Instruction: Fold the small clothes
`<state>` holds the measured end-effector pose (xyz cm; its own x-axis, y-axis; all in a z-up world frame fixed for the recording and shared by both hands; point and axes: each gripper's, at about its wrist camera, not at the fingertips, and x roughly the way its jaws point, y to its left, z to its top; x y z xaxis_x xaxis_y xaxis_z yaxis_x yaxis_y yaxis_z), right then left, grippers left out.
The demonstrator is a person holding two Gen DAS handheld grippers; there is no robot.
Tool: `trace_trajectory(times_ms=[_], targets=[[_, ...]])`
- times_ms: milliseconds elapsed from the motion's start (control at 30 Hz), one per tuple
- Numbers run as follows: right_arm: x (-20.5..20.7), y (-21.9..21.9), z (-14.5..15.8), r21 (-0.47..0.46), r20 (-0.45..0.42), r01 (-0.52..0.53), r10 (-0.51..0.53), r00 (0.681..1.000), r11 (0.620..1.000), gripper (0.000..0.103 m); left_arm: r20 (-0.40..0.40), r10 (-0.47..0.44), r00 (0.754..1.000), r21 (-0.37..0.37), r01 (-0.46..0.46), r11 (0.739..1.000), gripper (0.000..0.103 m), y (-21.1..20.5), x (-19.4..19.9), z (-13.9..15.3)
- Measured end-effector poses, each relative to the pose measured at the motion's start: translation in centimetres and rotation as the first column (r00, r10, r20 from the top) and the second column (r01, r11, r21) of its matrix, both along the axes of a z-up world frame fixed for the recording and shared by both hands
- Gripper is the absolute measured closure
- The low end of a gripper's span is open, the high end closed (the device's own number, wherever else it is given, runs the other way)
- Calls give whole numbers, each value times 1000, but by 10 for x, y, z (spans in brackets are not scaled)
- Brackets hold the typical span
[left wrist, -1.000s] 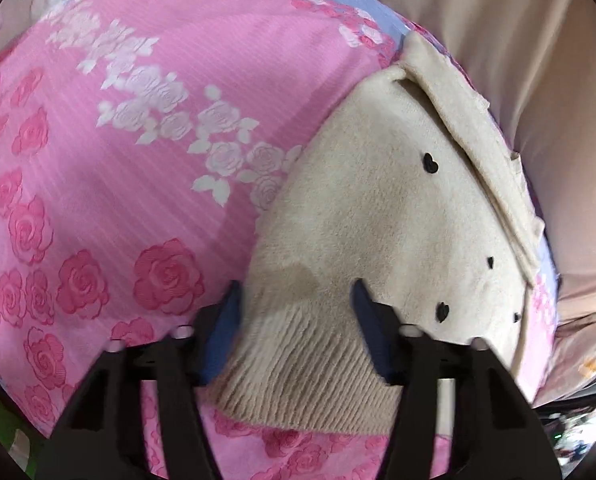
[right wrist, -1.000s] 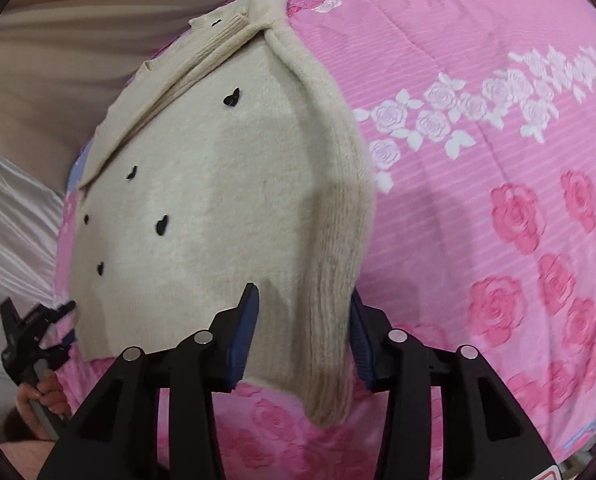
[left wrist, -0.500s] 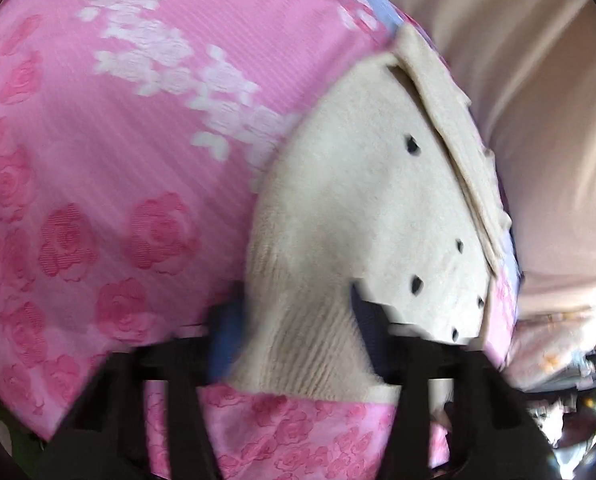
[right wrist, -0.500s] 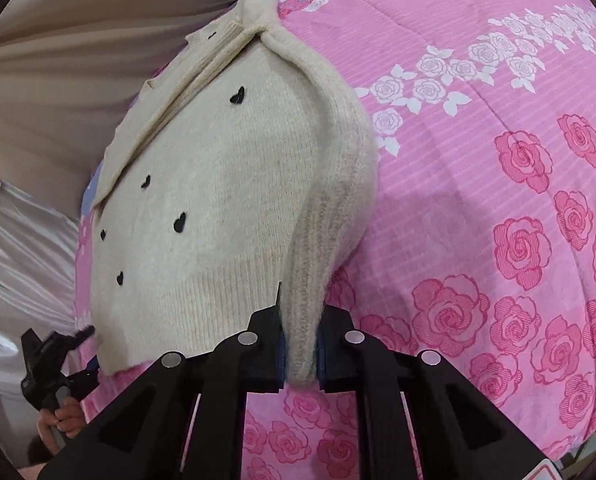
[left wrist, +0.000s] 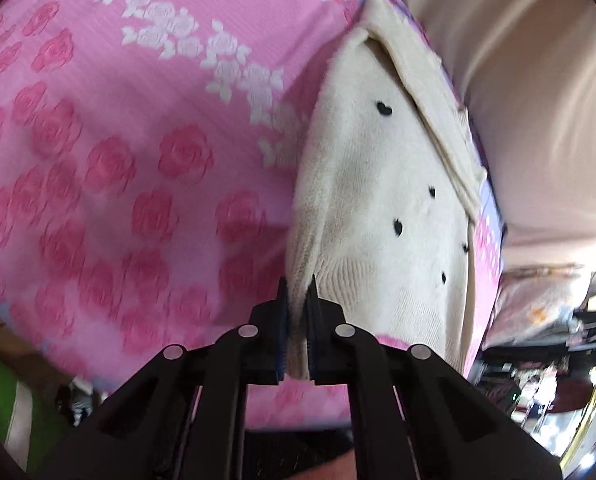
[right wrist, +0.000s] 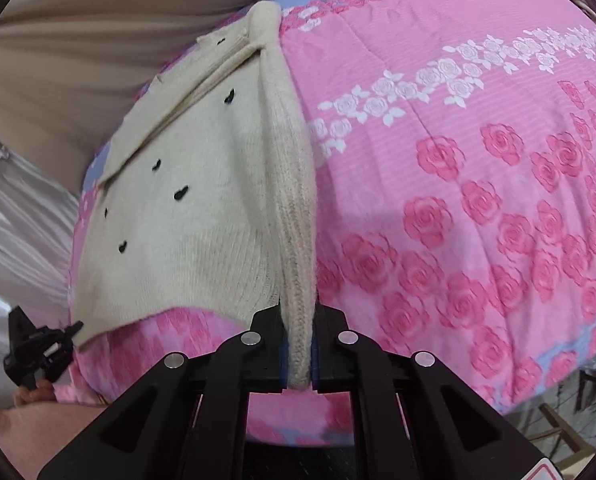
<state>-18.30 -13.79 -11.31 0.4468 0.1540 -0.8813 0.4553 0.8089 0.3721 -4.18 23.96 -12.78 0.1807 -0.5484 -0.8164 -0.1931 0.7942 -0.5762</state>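
Gripping sweater hem at bed's near edge: left tongs and right tongs just clamped shut on opposite corners (sleeve too), sweater stretching away toward far edge.

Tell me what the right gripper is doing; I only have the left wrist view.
Observer: The right gripper has just closed its jaws on the ribbed sleeve cuff at the cream sweater's near corner.
Operator: Report how that sleeve lies.
Observer: The sleeve lies folded lengthwise along the sweater's edge, from the cuff up to the shoulder, next to the pink bedspread.
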Motion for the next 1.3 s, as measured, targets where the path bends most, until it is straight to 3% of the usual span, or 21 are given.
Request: trace_trajectory(times_ms=[167,367,433,500,567,633,733,800,933,1033,1300], targets=[[-28,-1,-10,31,-120,-63,66,991,998,97,-93,-51,994,30,54,998,97,0,-28,-2],[-70,10,-16,136,-289,-177,210,934,975,97,-229,-89,969,54,104,993,97,-1,-74,9],[-71,11,-5,170,-285,-196,238,928,966,97,-245,-82,966,58,99,993,97,-3,-80,19],[-56,0,16,173,-224,-186,222,949,967,97,-212,-52,976,52,65,997,97,-5,-72,37],[-25,-21,47,136,-103,-143,157,982,980,97,-124,-11,992,34,15,999,97,-8,-50,60],[11,-44,75,117,40,-102,98,994,988,97,-15,-10,1000,1,10,1000,97,-19,-17,81],[77,-79,108,112,258,-31,1,966,993,97,181,-20,983,-8,22,1000,97,-48,48,105],[115,-94,116,128,329,5,-47,943,992,97,285,-21,958,15,18,1000,97,-66,88,112],[195,-112,100,128,347,51,-93,933,990,97,355,1,935,52,-21,998,97,-93,165,99],[230,-119,83,127,319,78,-115,941,989,96,326,34,945,63,-58,996,97,-97,219,75],[288,-132,48,155,235,155,-188,954,976,96,317,24,948,164,-80,983,97,-119,278,44]])
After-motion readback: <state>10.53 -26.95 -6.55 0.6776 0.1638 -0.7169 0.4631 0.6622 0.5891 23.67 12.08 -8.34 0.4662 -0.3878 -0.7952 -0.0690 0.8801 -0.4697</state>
